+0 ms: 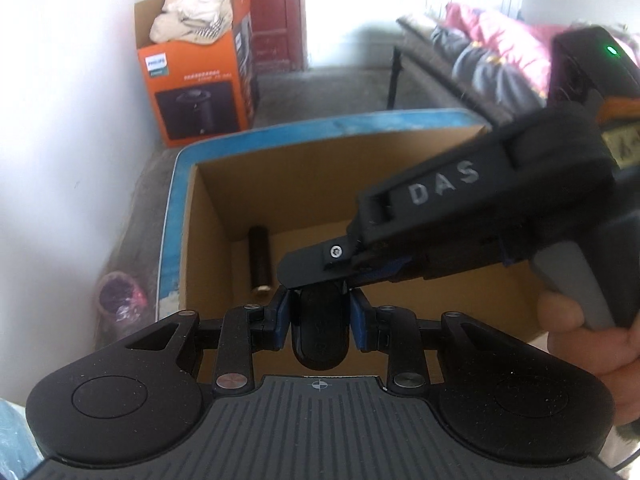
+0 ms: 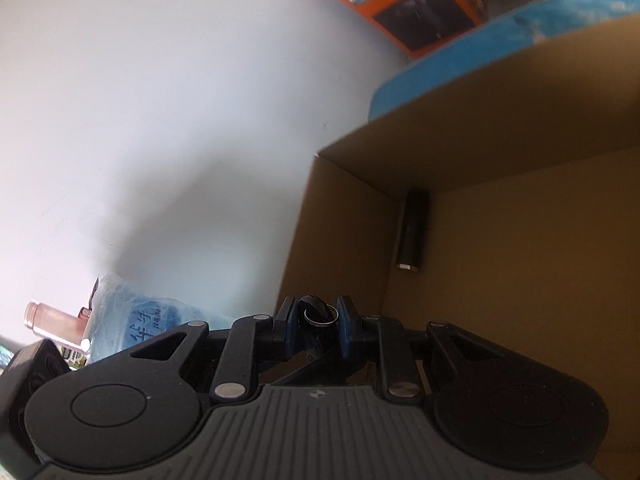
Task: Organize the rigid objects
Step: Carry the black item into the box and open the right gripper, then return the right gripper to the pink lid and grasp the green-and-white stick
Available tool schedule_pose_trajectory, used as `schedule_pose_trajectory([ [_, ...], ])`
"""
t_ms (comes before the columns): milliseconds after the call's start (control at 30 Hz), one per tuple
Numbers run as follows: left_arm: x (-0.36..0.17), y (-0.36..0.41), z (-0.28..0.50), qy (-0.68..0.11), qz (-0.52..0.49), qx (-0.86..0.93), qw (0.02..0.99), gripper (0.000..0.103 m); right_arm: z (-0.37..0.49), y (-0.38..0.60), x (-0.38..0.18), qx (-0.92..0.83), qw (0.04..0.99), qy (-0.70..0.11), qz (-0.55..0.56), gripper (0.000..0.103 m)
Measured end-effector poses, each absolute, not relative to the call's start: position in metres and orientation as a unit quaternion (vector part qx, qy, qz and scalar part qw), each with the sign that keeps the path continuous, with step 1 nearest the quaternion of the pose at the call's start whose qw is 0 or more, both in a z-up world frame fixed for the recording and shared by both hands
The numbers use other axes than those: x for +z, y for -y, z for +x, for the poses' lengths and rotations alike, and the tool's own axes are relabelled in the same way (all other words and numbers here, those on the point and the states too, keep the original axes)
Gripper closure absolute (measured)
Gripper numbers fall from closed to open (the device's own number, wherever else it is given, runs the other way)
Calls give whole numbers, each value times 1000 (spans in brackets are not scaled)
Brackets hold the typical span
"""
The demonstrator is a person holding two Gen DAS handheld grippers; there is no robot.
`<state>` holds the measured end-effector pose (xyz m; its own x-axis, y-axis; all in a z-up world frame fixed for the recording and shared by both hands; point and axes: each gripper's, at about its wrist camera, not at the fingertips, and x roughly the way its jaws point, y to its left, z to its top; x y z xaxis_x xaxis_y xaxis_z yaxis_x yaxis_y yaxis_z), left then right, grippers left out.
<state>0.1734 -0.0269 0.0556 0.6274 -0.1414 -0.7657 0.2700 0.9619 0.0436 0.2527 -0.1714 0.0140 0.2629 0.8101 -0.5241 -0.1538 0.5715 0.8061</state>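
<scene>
Here your left hand-held gripper [image 1: 320, 312] is clamped on a dark, rounded black object [image 1: 320, 336], its blue pads pressing on both sides, and it hangs over the open cardboard box [image 1: 216, 216]. You cannot tell from either view exactly what that object is. Your right hand-held gripper [image 2: 316, 320] is clamped too, on a small black piece with a silver ring [image 2: 318, 314] showing at its tip; the pads sit close together around it. In the left wrist view that right gripper crosses in from the right, its black finger tip lying just above the left one's held object, and your right hand [image 1: 588, 336] wraps its grey handle.

Inside the box a black cylinder [image 1: 260, 258] with a brass-coloured end lies on the floor of the box, along the left wall near the far corner. The right wrist view shows the same cylinder [image 2: 412, 234] in that corner, beyond the gripper's tips. The box stands in a blue-rimmed tray or lid [image 1: 176, 200].

Behind, an orange Philips carton [image 1: 196, 92] stands on the floor against the white wall, with pale cloth [image 1: 196, 8] heaped in it. A bed with pink and grey bedding [image 1: 496, 52] lies at the right. To the left in the right wrist view sit a pinkish bottle [image 2: 52, 322] and a blue plastic bag [image 2: 140, 320].
</scene>
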Motion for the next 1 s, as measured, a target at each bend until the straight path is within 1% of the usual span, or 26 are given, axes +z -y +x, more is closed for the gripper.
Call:
schedule_pose_trajectory([
  [267, 44, 17, 186, -451, 77, -98, 884, 73, 278, 151, -17, 316, 685, -573, 321, 80],
  [400, 45, 11, 183, -450, 74, -95, 885, 72, 285, 136, -27, 302, 669, -609, 301, 80],
  [500, 48, 8, 177, -448, 65, -95, 887, 72, 288, 130, -30, 296, 668, -618, 290, 80],
  [667, 63, 3, 160, -423, 47, -100, 900, 71, 279, 136, -20, 306, 677, -590, 316, 79],
  [767, 75, 0, 145, -400, 30, -113, 909, 68, 268, 153, -5, 315, 687, -564, 333, 79],
  [867, 88, -4, 123, -375, 10, -132, 918, 64, 243, 175, 16, 328, 702, -530, 345, 79],
  [933, 92, -4, 107, -361, -3, -145, 921, 58, 223, 191, 32, 335, 716, -504, 347, 79],
  [1000, 93, -3, 91, -352, -13, -160, 922, 54, 200, 205, 47, 340, 735, -476, 344, 79],
])
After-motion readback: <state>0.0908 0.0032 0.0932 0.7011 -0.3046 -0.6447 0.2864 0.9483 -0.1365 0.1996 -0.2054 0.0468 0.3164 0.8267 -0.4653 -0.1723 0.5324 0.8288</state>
